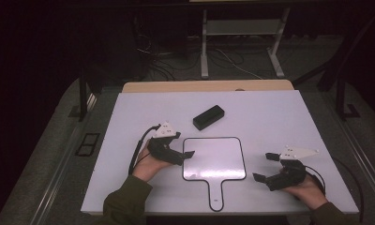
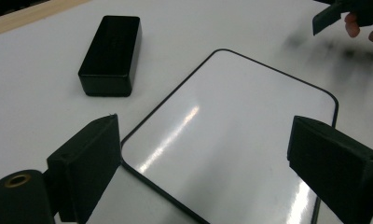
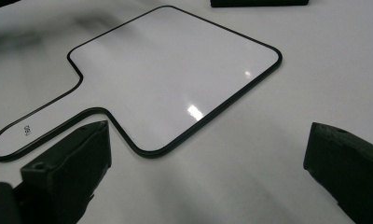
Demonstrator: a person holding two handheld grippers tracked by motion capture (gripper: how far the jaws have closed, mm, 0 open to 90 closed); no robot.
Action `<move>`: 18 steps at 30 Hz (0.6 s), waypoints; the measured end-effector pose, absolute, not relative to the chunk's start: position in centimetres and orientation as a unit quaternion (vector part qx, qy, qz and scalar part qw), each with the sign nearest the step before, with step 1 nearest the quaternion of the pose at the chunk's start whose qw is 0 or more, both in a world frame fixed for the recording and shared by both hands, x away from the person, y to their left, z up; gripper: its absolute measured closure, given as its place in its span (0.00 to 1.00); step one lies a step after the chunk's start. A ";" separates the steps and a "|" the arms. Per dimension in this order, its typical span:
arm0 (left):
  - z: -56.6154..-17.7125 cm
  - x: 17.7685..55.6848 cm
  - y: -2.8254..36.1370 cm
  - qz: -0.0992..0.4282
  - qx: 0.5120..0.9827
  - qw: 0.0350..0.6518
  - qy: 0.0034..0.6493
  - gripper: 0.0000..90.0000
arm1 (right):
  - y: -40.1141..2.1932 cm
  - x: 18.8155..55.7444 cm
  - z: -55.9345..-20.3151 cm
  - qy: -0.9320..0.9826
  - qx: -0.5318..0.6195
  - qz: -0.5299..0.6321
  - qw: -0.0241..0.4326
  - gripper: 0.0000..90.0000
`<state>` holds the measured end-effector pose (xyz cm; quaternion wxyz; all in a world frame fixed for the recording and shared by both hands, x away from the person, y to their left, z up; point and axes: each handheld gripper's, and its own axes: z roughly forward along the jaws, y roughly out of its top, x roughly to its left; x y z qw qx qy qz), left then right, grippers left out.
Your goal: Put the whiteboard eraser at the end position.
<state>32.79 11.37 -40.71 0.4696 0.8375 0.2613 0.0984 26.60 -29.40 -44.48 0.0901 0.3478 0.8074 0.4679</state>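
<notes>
Left claw (image 1: pixel 189 154), seen from the high view, is spread wide at the left edge of the paddle-shaped whiteboard (image 1: pixel 214 158), which lies flat near the middle of the table (image 1: pixel 129 122); nothing is gripped. Right claw (image 1: pixel 265 167) is held equally wide, well apart from the board's right edge, and a black box (image 1: pixel 208 117) rests just beyond the board.

From the left gripper view, the jaws are seen straddling the board's near corner (image 2: pixel 128 156) without touching it. The board is judged thin, stiff, light and glossy, so likely slippery; lying flush, it offers little edge to pinch.

From the right gripper view, the handle (image 3: pixel 40 119) is shown near the left jaw. It is judged the best place to take hold.
</notes>
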 end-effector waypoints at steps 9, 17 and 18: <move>-41.4 31.0 12.4 0.102 0.838 0.467 0.263 0.02 | -29.4 26.6 -44.5 0.808 0.347 0.468 0.091 0.00; -42.3 29.5 13.6 0.106 0.834 0.468 0.273 0.00 | -29.4 26.6 -44.5 0.807 0.348 0.468 0.091 0.00; -42.4 29.4 13.8 0.107 0.833 0.468 0.275 0.00 | -29.4 26.6 -44.5 0.807 0.348 0.468 0.091 0.00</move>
